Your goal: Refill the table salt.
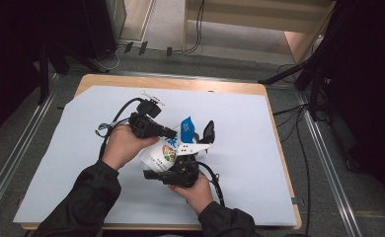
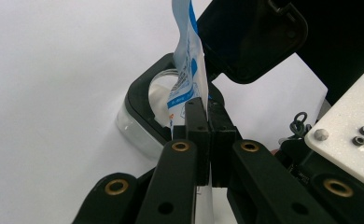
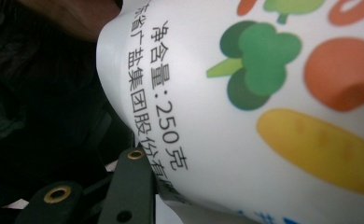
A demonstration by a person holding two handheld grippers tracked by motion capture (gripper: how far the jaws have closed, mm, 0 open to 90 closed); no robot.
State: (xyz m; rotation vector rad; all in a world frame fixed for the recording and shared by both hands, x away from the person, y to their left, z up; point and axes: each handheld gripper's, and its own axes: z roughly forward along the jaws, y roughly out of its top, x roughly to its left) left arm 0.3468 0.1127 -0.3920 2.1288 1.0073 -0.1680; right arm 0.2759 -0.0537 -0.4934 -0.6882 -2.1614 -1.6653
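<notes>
Left gripper (image 2: 203, 126) clenched on blue-white pouch (image 2: 187, 70) edge pinched between fingertips (image 2: 196, 121), right gripper (image 1: 178, 165) probably grasping pouch body, container (image 2: 140, 116) behind.

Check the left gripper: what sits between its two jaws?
The blue-and-white top edge of the bag, pinched flat between the left gripper's shut jaws, as the left gripper view shows.

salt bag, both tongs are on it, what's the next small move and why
Probably tip the bag's blue top a little further over the open container. The left tongs pinch the bag's upper edge right above the container's mouth, its lid is flipped up, and the right tongs clamp the bag's body, so pouring seems next.
</notes>
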